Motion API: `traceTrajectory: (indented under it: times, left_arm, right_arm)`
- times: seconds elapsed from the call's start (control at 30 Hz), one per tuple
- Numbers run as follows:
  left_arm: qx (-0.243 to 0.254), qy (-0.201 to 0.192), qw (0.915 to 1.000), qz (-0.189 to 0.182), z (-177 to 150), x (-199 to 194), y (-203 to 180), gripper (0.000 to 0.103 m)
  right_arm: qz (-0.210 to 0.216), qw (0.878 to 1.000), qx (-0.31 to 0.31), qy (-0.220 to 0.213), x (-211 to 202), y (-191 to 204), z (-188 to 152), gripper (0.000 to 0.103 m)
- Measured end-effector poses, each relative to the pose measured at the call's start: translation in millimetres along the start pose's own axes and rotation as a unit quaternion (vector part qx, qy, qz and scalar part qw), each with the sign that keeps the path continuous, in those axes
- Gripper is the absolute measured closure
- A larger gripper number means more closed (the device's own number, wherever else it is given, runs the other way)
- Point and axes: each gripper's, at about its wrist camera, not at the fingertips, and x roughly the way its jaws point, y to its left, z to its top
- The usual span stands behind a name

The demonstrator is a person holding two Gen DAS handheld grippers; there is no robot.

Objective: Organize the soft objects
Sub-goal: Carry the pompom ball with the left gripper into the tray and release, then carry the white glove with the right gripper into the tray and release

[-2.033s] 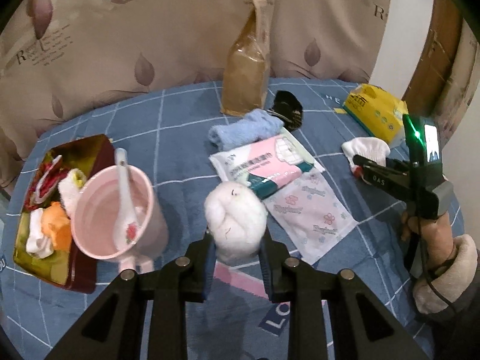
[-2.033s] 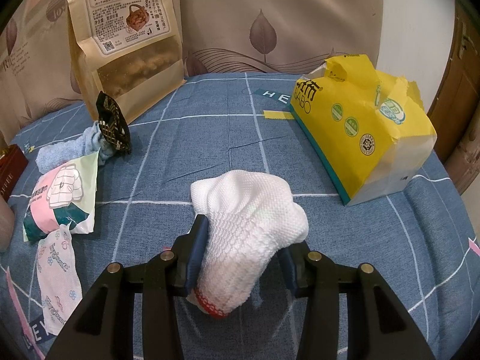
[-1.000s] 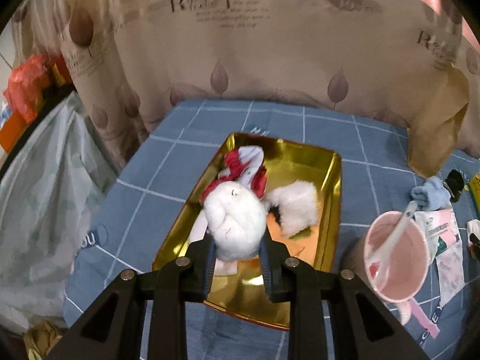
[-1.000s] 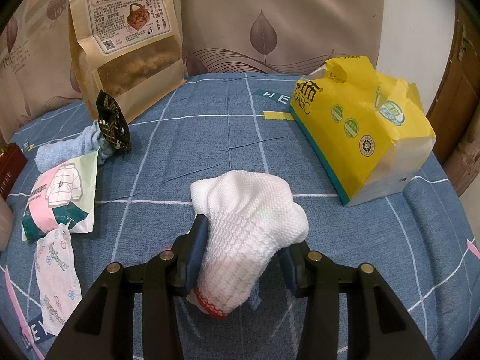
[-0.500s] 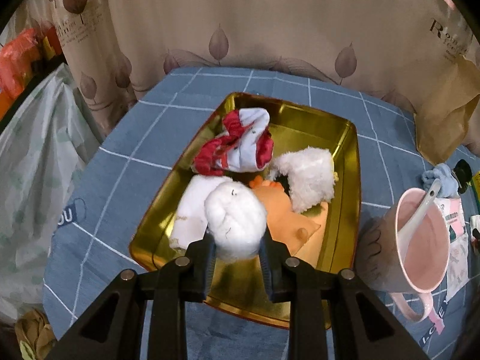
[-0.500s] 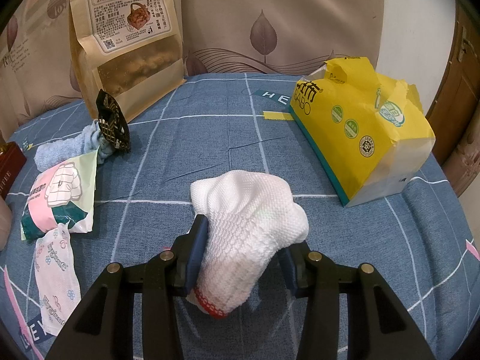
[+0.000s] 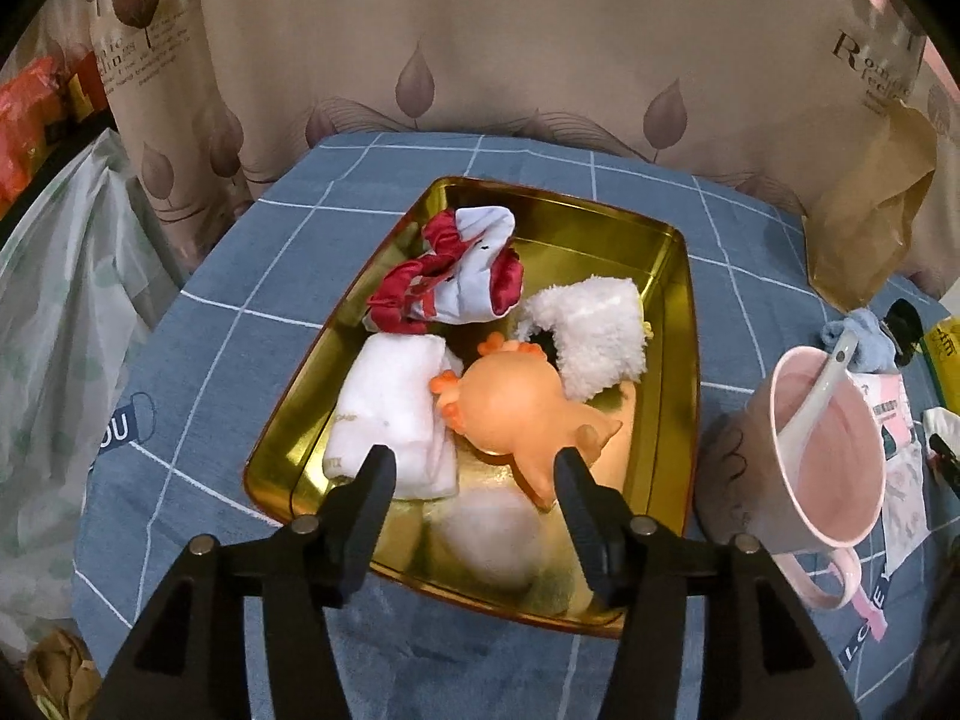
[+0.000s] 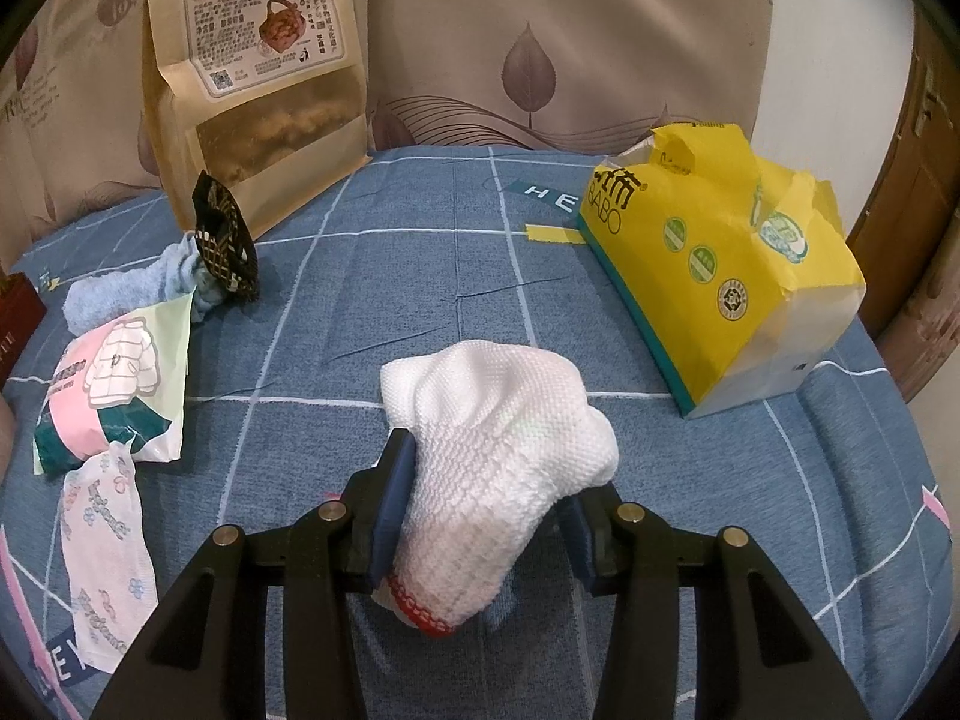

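My left gripper (image 7: 474, 468) is open above the near end of a gold tray (image 7: 675, 372). A white fluffy ball (image 7: 489, 534), blurred, lies in the tray just below the jaws. The tray also holds a red and white sock (image 7: 456, 276), a folded white cloth (image 7: 396, 414), an orange soft toy (image 7: 522, 408) and a white fluffy piece (image 7: 597, 330). My right gripper (image 8: 486, 498) is shut on a white knitted sock (image 8: 498, 438) with a red-trimmed cuff, low over the blue checked cloth (image 8: 420, 276).
A pink mug (image 7: 822, 456) with a spoon stands right of the tray. A blue towel (image 8: 132, 288), a black pouch (image 8: 225, 240), plastic packets (image 8: 114, 384), a brown snack bag (image 8: 258, 72) and a yellow tissue pack (image 8: 720, 270) lie on the cloth.
My left gripper has opened and let go of the white fluffy ball, which has dropped into the near end of the tray. The right gripper has stayed still with the sock.
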Motion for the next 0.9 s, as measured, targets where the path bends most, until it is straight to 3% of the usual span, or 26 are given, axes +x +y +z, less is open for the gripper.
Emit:
traceTrajectory:
  times: [0.2,0.47,0.9]
  left_arm:
    - [-0.009,-0.015,0.9998,0.009,-8.5,-12.5,2.9,0.047]
    - [0.019,-0.047,0.9978,0.043,-38.4,-38.2,-1.9,0.047]
    - [-0.020,-0.055,0.9982,0.013,-55.4,-39.5,16.2,0.047]
  right_arm:
    - [-0.003,1.000,-0.003,0.000,0.1,2.0,1.1,0.060]
    - [0.007,1.000,0.005,0.000,0.6,0.4,1.3,0.060]
    - [-0.024,0.999,-0.021,-0.011,-11.9,14.2,7.4,0.072]
